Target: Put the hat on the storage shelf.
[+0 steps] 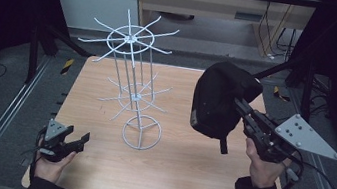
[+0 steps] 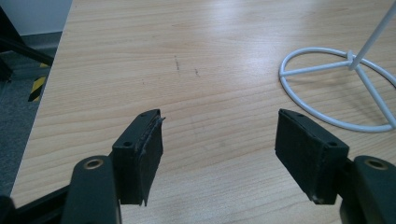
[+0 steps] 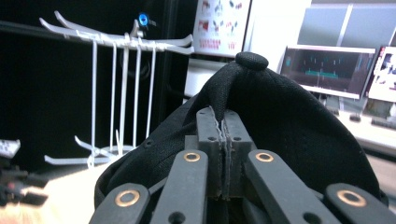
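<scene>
Right gripper [image 1: 241, 107] pinched tight on black cap [image 1: 218, 102], holding it in air above right half of table [image 1: 179, 177], well apart from white wire rack [image 1: 132, 84] standing centre-left. Left gripper [image 1: 74, 139] spread, nothing between jaws, low over near-left table corner, close to left edge. Open tabletop between rack base and cap; near edge free.

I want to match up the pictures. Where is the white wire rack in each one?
High view: the white wire rack stands left of the middle on the wooden table.
Left gripper view: its round base ring lies at the upper right.
Right gripper view: it stands at the left, beside the black cap.
Shared landmark: the rack's upright centre pole.
</scene>
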Motion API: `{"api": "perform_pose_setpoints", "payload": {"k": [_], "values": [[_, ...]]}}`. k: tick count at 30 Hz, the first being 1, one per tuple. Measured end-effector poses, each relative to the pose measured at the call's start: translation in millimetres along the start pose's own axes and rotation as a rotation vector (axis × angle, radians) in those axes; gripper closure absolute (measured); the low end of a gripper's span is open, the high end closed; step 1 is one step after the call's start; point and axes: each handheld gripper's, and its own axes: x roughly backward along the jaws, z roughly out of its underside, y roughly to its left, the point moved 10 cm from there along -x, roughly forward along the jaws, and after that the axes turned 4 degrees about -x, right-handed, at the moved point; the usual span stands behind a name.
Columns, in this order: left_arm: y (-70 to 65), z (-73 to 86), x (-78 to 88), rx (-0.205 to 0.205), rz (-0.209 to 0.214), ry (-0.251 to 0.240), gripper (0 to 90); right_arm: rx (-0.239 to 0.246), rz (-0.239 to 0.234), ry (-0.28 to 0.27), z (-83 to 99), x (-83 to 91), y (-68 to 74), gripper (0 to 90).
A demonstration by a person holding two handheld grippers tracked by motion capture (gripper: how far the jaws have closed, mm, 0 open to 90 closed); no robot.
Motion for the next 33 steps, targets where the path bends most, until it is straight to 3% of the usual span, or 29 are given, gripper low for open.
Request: {"api": "perform_pose_setpoints", "payload": {"k": [7,13,25,33], "values": [[0.1,0.4,-0.4,-0.002,0.0,0.003,31.8,0.005,-0.038,-0.102,-29.9,-9.9,16.4,88.7],[0.4,0.5,-0.4,-0.002,0.0,0.003,31.8,0.002,-0.074,-0.15,-45.6,-20.3,28.5,88.7],[0.0,0.9,-0.7,-0.01,0.0,0.008,31.8,0.0,-0.114,-0.264,-84.3,-23.6,45.2,88.6],[-0.6,1.1,-0.9,-0.012,0.001,0.009,31.9,0.01,-0.139,-0.301,-102.7,-30.9,55.5,88.6]]}}
